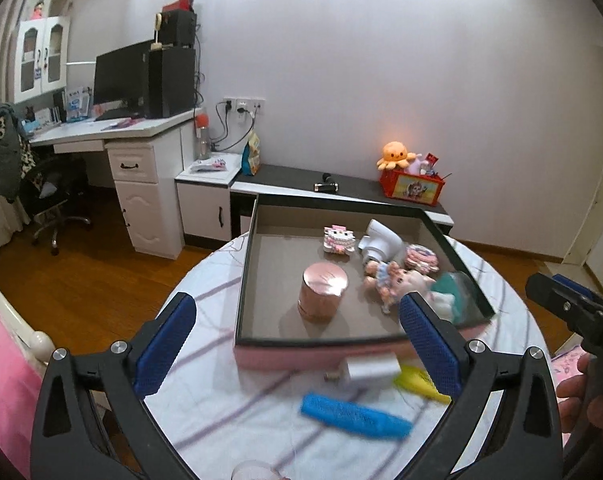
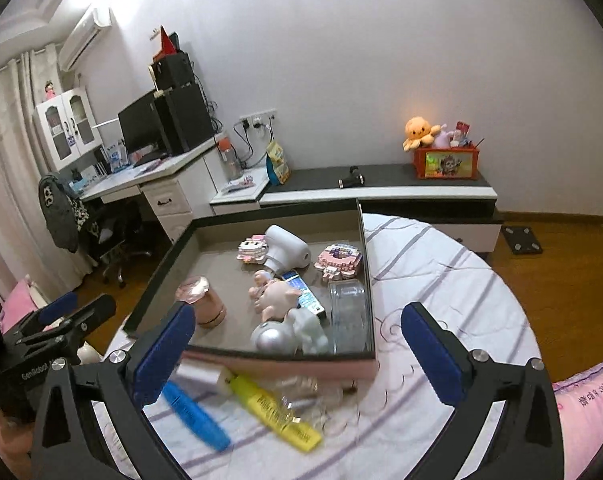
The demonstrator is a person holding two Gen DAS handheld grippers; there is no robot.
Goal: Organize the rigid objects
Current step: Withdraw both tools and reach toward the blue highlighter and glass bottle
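The left gripper (image 1: 297,332) stands wide open with nothing between its blue pads; it hangs above the near edge of a round table (image 1: 205,360) covered in a white cloth with purple stripes. The right gripper (image 2: 297,344) is equally spread and empty, its fingers framing the near wall of a shallow box (image 2: 261,364) with pink sides and a dark rim that sits in the middle of the frame.

Inside the box, in the left wrist view, a pink cylindrical jar (image 1: 323,292) stands upright left of centre. A doll (image 1: 393,282) lies to its right, a white handheld device (image 1: 381,242) behind it, and a small pink brick-built toy (image 1: 339,240) near the far wall. The right wrist view also shows a clear plastic case (image 2: 349,312) against the box's right wall and a silver-and-white figure (image 2: 289,334) at the near wall.

On the cloth in front of the box, towards the bottom of the frame, lie a blue tube (image 2: 195,416), a yellow tube (image 2: 275,412) and a small white bottle (image 2: 199,374), all blurred.
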